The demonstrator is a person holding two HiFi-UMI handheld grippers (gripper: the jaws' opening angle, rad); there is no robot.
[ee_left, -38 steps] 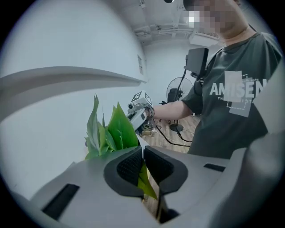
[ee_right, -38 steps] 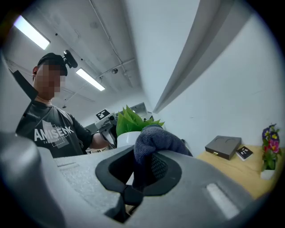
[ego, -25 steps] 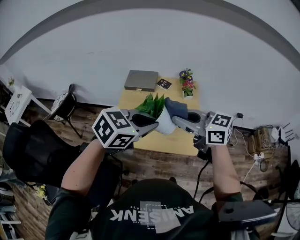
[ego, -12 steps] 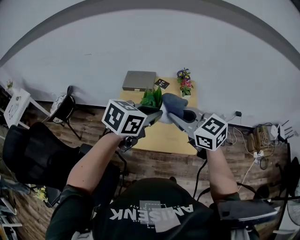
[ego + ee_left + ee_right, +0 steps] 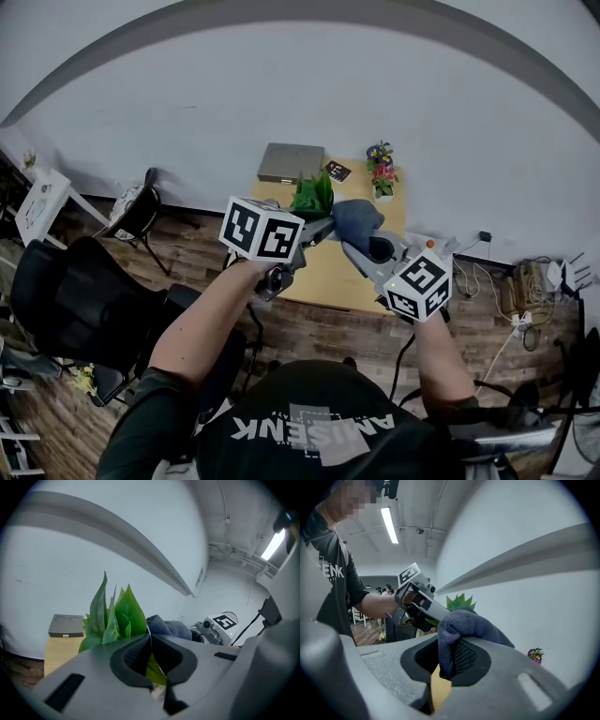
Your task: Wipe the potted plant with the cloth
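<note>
- Left gripper view: left gripper (image 5: 150,641) is clenched on the green-leaved potted plant (image 5: 123,613).
- Right gripper view alone: right gripper (image 5: 449,658) pinches the dark-blue cloth (image 5: 464,625), plant at twelve o'clock.

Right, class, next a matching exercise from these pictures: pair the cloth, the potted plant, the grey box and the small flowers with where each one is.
Things:
1. cloth
2. potted plant
3. grey box
4. small flowers

Places:
A. far right corner of the table
B. gripped in the left tool
C. far left corner of the table
D. gripped in the right tool

Pairs: 1-D, 2-B, 3-C, 4-A.
</note>
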